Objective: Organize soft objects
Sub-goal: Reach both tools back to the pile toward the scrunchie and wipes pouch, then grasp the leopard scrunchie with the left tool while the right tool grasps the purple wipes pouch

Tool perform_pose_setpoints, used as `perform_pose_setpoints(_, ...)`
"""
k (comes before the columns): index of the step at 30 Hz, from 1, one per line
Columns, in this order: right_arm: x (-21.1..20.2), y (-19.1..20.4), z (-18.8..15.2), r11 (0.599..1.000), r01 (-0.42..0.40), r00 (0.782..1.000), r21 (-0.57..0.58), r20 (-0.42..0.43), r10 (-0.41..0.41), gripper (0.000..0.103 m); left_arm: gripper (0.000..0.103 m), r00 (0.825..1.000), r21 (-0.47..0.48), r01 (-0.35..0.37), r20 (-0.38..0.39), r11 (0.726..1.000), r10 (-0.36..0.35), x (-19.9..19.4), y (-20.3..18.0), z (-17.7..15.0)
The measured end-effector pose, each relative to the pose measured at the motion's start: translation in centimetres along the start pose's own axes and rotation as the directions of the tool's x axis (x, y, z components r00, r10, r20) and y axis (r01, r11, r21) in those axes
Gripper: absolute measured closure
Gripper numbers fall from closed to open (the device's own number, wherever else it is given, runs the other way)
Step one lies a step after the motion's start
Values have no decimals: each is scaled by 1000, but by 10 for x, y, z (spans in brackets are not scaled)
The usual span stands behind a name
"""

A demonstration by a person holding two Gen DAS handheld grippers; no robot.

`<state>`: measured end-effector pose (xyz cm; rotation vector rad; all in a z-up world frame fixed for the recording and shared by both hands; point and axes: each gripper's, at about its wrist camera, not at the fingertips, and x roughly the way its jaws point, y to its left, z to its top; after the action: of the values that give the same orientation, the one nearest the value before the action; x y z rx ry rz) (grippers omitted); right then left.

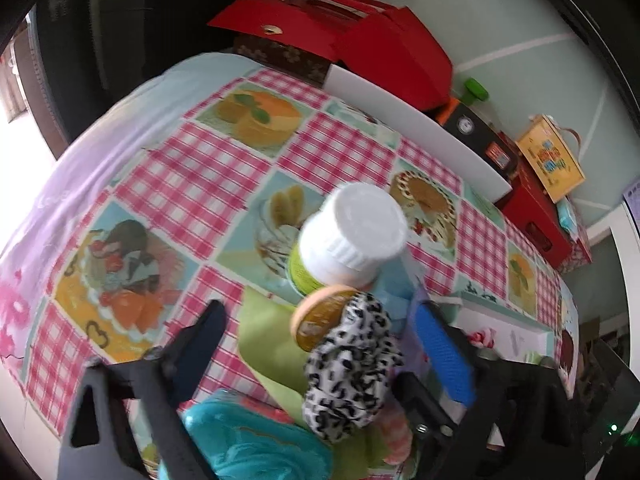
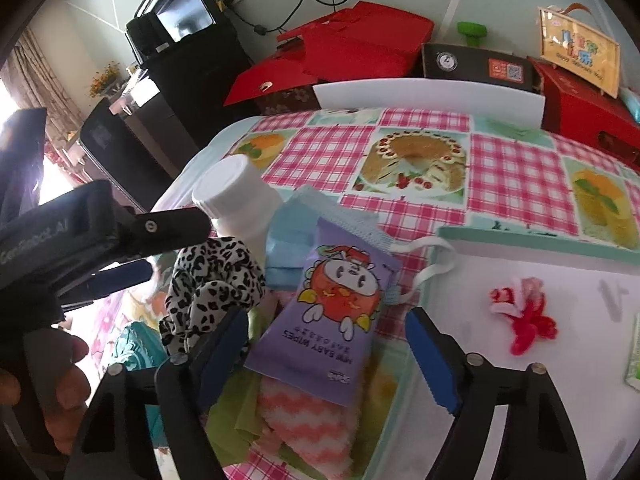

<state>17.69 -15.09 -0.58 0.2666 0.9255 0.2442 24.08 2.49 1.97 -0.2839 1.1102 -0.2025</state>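
A heap of soft things lies on the checked tablecloth. My left gripper (image 1: 326, 336) is open above a black-and-white leopard scrunchie (image 1: 352, 364), which sits between its fingers, closer to the blue right pad. My right gripper (image 2: 326, 350) is open around a purple baby wipes pack (image 2: 332, 312) without touching it. A pink-and-white zigzag cloth (image 2: 308, 412) lies under the pack on a green cloth (image 2: 236, 416). The left gripper (image 2: 176, 246) hangs over the scrunchie (image 2: 216, 280) in the right wrist view. A red-and-pink scrunchie (image 2: 520, 316) lies in a white tray (image 2: 520, 236).
A white-capped bottle (image 1: 352, 232) and a round orange-rimmed tin (image 1: 324, 320) stand in the heap beside a light blue face mask (image 2: 296, 240). A teal cloth (image 1: 248, 440) lies near the table's front. Red boxes (image 2: 360, 40) and a white board (image 2: 428, 96) line the far edge.
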Motion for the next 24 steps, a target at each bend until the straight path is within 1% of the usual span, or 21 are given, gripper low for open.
perform_pose_setpoints(1,2,-1,-1,1000,-5,1000,4,-4,5,23,25,1000,1,16,-18,1000,-16,3,-1,-1)
perform_pose_setpoints(3,7,-2,-2,1000,-10,1000,9,-13,10,24,26,999,-1,25,-43,1000,-25,9,-3,-3)
perform_pose_setpoints(5,12,-3,-3,1000,-21,1000,13,-21,21,29,37,999,2,20,-49,1000,-20,11,-5,-4)
perform_pose_setpoints(6,15,-4,-4,999,-29,999,19,-29,30,32,45,998,3,22,-53,1000,-22,13,-5,-4)
perform_pose_setpoints(7,17,-4,-5,999,-32,999,24,-33,33,33,48,998,1,26,-59,1000,-26,14,-5,-4)
perform_pose_setpoints(11,20,-3,-7,999,-39,999,23,-34,40,35,52,998,0,20,-62,1000,-19,17,-5,-5)
perform_pose_setpoints(15,20,-5,-7,998,-47,998,34,-34,48,38,60,998,-13,23,-52,1000,-24,15,-2,-4)
perform_pose_setpoints(20,19,-6,-8,998,-51,998,41,-30,52,41,65,999,-23,35,-37,999,-36,12,-2,-3)
perform_pose_setpoints(22,18,-6,-8,998,-51,998,46,-28,52,45,69,999,-28,37,-29,999,-38,10,-1,-2)
perform_pose_setpoints(24,17,-9,-9,997,-56,998,54,-26,58,46,70,999,-29,40,-21,999,-41,7,0,-2)
